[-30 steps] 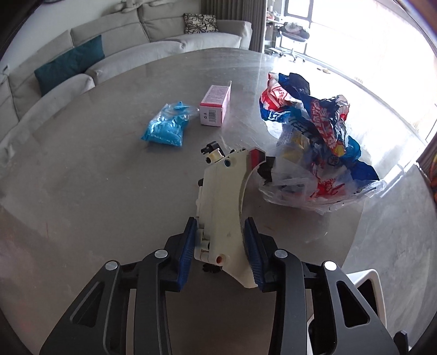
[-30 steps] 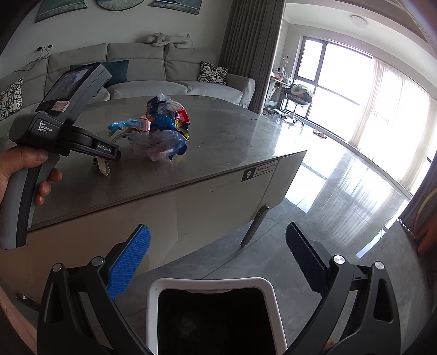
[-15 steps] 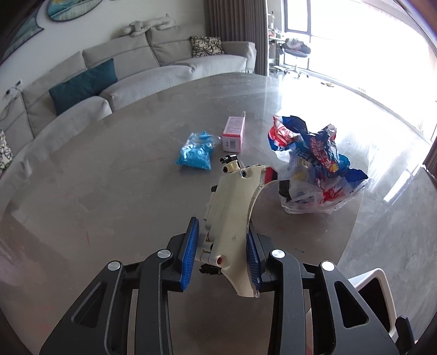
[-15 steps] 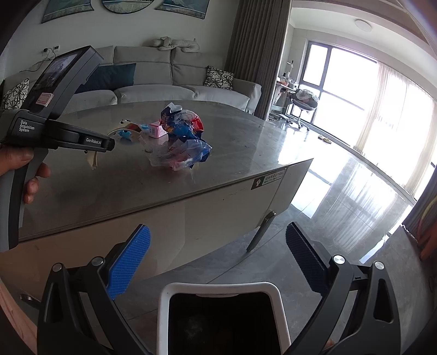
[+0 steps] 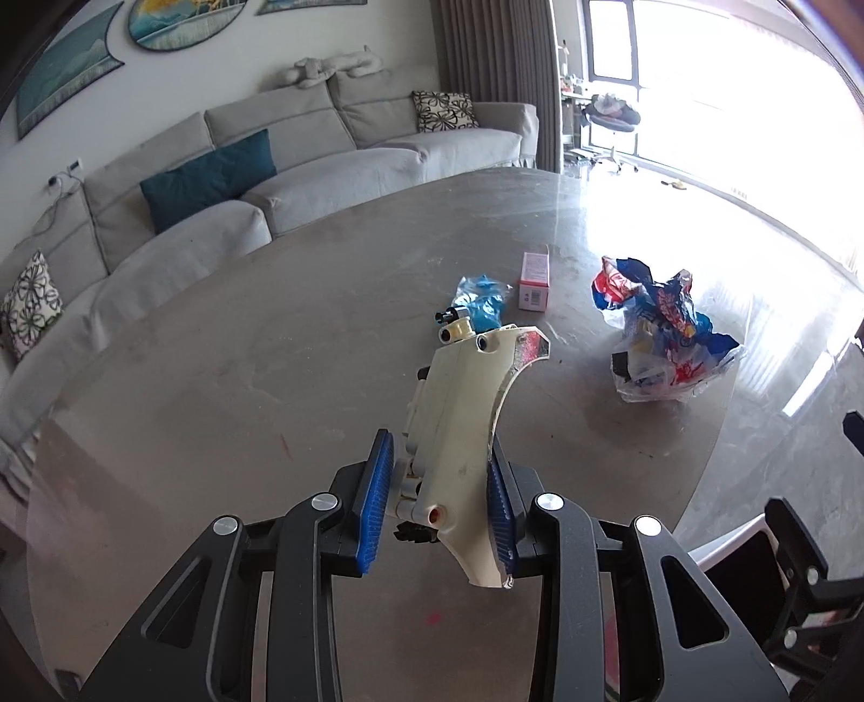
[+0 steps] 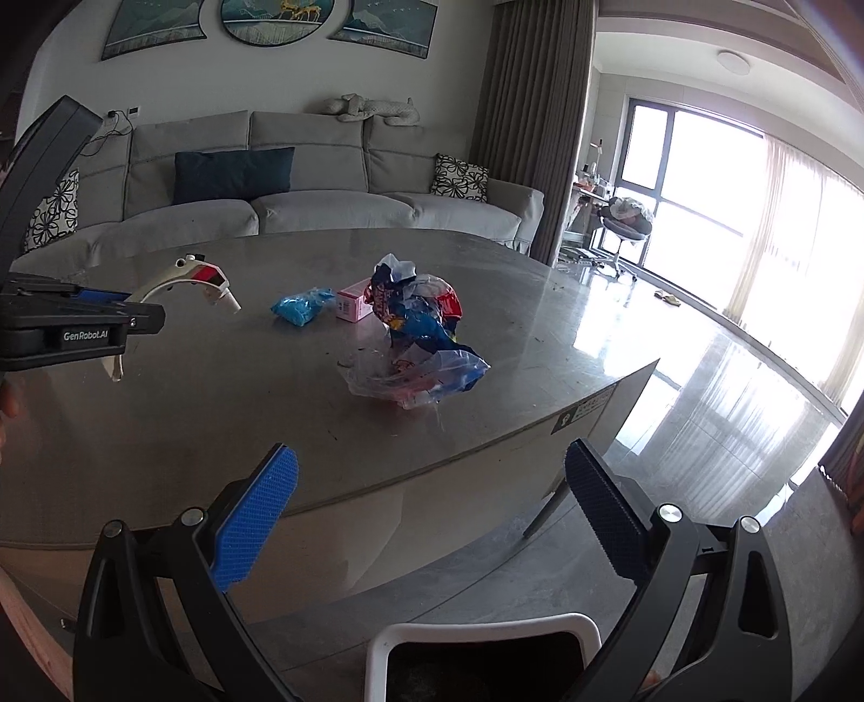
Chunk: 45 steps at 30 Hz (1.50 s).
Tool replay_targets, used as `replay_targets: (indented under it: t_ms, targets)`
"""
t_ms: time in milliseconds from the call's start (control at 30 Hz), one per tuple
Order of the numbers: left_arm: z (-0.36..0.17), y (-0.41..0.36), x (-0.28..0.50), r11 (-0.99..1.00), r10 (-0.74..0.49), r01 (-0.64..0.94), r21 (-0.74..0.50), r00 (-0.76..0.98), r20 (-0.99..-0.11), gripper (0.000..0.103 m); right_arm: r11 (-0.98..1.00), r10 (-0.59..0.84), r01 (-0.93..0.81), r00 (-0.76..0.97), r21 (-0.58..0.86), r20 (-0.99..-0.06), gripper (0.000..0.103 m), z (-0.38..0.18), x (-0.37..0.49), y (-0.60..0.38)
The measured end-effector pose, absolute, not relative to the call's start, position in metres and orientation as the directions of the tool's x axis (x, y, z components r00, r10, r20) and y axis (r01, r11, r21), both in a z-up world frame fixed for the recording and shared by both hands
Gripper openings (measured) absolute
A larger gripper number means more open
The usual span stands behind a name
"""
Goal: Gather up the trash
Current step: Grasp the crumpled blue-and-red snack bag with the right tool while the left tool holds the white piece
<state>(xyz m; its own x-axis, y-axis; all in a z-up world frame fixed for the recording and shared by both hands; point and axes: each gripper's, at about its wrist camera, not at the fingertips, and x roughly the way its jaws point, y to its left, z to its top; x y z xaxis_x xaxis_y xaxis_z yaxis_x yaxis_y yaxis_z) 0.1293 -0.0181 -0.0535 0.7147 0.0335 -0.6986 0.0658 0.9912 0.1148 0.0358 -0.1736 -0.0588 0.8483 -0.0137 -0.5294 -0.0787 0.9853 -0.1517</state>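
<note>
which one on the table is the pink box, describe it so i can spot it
On the grey table, look between the small blue wad and the big crumpled plastic bag. The pink box lies there, the only rigid, square-edged thing; its neighbours are both soft and crumpled.

A grey sofa (image 6: 324,210) ran across the upper middle of the frame, bearing a teal cushion (image 6: 232,174) and a flower-patterned cushion (image 6: 460,177). Framed pictures (image 6: 270,19) hung at top. Brown curtains (image 6: 534,124) stood right of centre.
</note>
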Motion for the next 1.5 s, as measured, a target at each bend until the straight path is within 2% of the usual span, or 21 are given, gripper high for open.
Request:
replay_targets:
  t_ms: [500, 1000, 1033, 1067, 1133, 1200, 1333, 1500]
  targets:
    - [-0.042, -0.004, 0.134, 0.991, 0.054, 0.043, 0.125, 0.733, -0.679, 0.034, 0.987, -0.024, -0.061, 0.855, -0.148, -0.518, 0.098, -0.051, 0.159, -0.148]
    - [-0.047, -0.006, 0.145, 0.993, 0.043, 0.041, 0.106, 0.726, -0.686, 0.034, 0.992, -0.006, -0.066, 0.82, -0.104, -0.573, 0.098, -0.083, 0.186, -0.136]
    - [-0.047, -0.006, 0.145, 0.994, 0.044, 0.04, 0.105, 0.727, -0.685, 0.034, 0.993, 0.008, -0.073, 0.816, -0.089, -0.578, 0.092, -0.084, 0.186, -0.137]
    - [-0.047, -0.005, 0.145, 0.994, 0.047, 0.037, 0.107, 0.728, -0.684, 0.034, 0.994, 0.011, -0.072, 0.814, -0.082, -0.581, 0.077, -0.084, 0.187, -0.137]
    - [-0.047, -0.006, 0.144, 0.993, 0.049, 0.035, 0.108, 0.728, -0.684, 0.034, 0.994, -0.007, -0.054, 0.816, -0.09, -0.578, 0.057, -0.082, 0.188, -0.138]
    - [-0.046, -0.006, 0.143, 0.994, 0.046, 0.031, 0.101, 0.729, -0.683, 0.034, 0.996, 0.026, -0.071, 0.81, -0.054, -0.586, 0.044, -0.08, 0.187, -0.14]
    - [-0.044, -0.009, 0.141, 0.994, 0.043, 0.035, 0.1, 0.731, -0.681, 0.034, 0.994, 0.028, -0.085, 0.811, -0.07, -0.584, 0.034, -0.078, 0.18, -0.14]
    - [-0.042, -0.011, 0.136, 0.994, 0.039, 0.041, 0.103, 0.736, -0.675, 0.034, 0.99, 0.028, -0.101, 0.826, -0.098, -0.564, 0.032, -0.072, 0.163, -0.135]
